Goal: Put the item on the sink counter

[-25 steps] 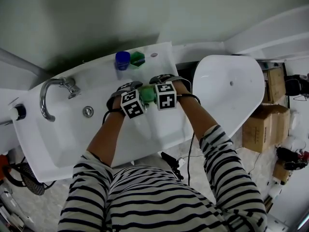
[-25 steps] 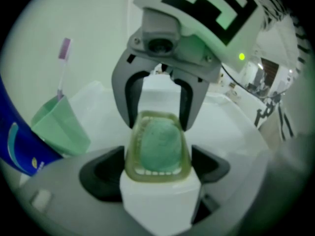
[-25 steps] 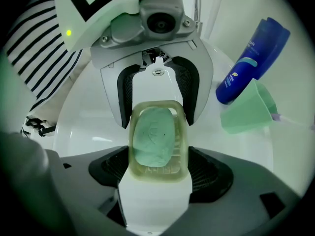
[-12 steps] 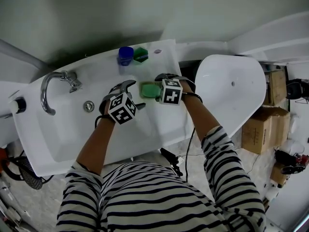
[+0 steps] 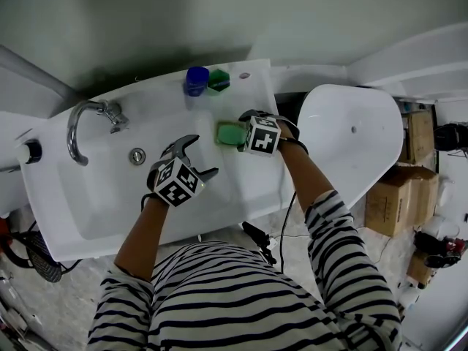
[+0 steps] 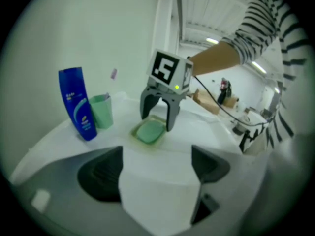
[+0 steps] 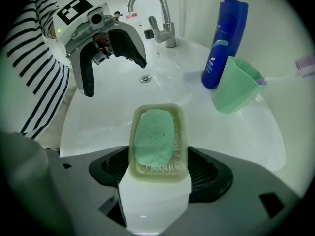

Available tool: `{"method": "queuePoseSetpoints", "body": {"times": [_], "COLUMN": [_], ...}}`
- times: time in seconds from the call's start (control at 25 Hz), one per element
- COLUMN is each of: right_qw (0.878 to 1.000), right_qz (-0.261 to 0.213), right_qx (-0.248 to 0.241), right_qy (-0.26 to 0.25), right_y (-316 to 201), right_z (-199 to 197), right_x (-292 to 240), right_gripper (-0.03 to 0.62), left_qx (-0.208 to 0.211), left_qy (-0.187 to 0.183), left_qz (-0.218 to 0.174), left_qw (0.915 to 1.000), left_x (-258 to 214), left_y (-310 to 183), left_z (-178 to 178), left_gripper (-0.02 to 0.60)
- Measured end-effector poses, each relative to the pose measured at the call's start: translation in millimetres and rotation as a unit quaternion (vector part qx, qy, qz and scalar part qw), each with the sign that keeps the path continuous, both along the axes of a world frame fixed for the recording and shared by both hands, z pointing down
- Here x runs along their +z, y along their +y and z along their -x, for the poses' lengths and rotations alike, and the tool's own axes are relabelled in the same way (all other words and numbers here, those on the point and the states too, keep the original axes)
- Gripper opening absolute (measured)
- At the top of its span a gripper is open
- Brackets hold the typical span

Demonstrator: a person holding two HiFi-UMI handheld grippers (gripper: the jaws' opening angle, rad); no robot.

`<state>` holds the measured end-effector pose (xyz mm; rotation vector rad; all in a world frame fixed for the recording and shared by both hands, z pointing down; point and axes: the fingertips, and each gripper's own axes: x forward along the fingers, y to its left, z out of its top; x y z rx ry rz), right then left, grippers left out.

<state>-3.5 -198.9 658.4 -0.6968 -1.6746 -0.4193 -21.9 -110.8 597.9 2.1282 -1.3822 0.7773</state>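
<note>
A pale soap dish (image 7: 157,154) with a green soap bar (image 7: 153,136) lies between the jaws of my right gripper (image 7: 158,173), which is shut on the dish's near end. In the head view the dish (image 5: 229,133) sits at the right part of the white sink counter (image 5: 252,185), under the right gripper (image 5: 237,134). From the left gripper view, the dish (image 6: 149,131) rests on the counter top. My left gripper (image 5: 202,156) hangs open over the basin, nothing between its jaws. In the right gripper view the left gripper (image 7: 114,76) is left of the dish.
A blue bottle (image 5: 196,80) and a green cup (image 5: 218,80) with a toothbrush (image 7: 305,63) stand at the counter's back. The chrome faucet (image 5: 88,123) and drain (image 5: 137,156) are to the left. A white bathtub (image 5: 351,137) and cardboard boxes (image 5: 398,189) lie to the right.
My left gripper has let go of the dish and drawn back to the left over the basin. The right gripper has carried the dish slightly toward the back of the counter.
</note>
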Motion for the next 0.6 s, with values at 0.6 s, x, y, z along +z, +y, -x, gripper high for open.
{"method": "queuePoseSetpoints", "body": {"times": [0.6], "right_qw": [0.990], "right_qz": [0.009], "right_qx": [0.141], "right_qy": [-0.001], "right_y": [-14], "right_z": [3], "right_x": [2], "right_gripper": [0.356], "left_qx": [0.002], "left_qy": [0.010], "left_qz": [-0.007], "left_qw": [0.9999], "left_x": [-4], "left_y": [0], "left_z": [-9], "left_gripper": [0.425]}}
